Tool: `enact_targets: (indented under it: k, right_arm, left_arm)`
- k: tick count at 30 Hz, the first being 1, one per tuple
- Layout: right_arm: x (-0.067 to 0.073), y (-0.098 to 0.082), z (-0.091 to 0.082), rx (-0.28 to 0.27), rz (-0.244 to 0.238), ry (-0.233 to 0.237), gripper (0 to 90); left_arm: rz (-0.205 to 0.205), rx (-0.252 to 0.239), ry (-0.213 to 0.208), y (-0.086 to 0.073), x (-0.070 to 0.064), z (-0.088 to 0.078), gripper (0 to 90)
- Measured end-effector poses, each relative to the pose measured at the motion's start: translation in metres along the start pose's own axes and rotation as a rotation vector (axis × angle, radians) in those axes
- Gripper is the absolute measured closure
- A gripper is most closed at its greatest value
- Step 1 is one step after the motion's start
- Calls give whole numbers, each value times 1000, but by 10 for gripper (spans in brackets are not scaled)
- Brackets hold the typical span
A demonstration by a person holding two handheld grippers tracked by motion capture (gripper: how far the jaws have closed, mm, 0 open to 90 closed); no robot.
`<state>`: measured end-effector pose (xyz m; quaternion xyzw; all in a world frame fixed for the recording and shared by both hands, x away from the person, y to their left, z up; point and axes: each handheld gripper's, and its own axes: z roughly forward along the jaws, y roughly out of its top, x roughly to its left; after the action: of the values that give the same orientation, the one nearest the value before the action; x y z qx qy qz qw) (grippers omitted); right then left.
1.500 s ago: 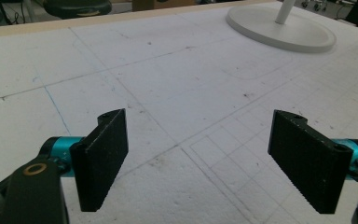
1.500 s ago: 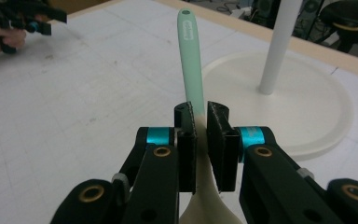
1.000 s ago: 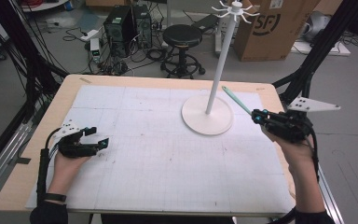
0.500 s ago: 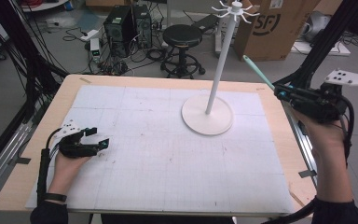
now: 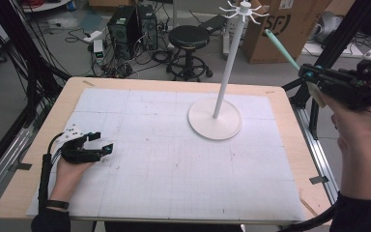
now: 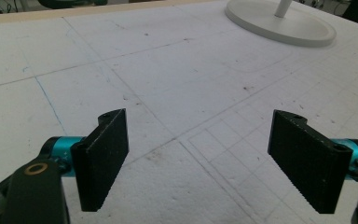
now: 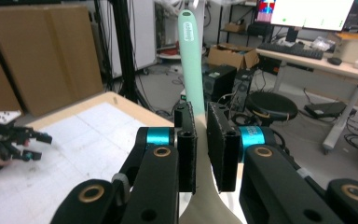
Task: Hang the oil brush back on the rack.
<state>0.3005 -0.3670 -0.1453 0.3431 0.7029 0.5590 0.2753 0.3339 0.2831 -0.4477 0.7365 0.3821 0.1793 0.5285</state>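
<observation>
Carrying a mint-green spatula toward the white hook stand looks like the step in hand: the right hand-held gripper is clamped on the neck of the utensil, handle pointing up and away, raised off the bench's right edge. The left hand-held gripper rests low on the bench, jaws wide with nothing between them. Next, I judge, the handle's end must be lined up with one of the small hooks at the stand's top, calling for a careful reach and tilt.
</observation>
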Motion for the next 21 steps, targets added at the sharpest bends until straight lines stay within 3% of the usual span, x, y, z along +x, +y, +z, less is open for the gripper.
enact_targets:
  k: [9, 21]
  right_arm:
    - [-1, 15, 7, -10, -3, -20, 828]
    - [0, 14, 22, 0, -3, -24, 827]
  left_arm:
    - [0, -2, -1, 0, 0, 0, 209]
    - [0, -1, -2, 0, 0, 0, 210]
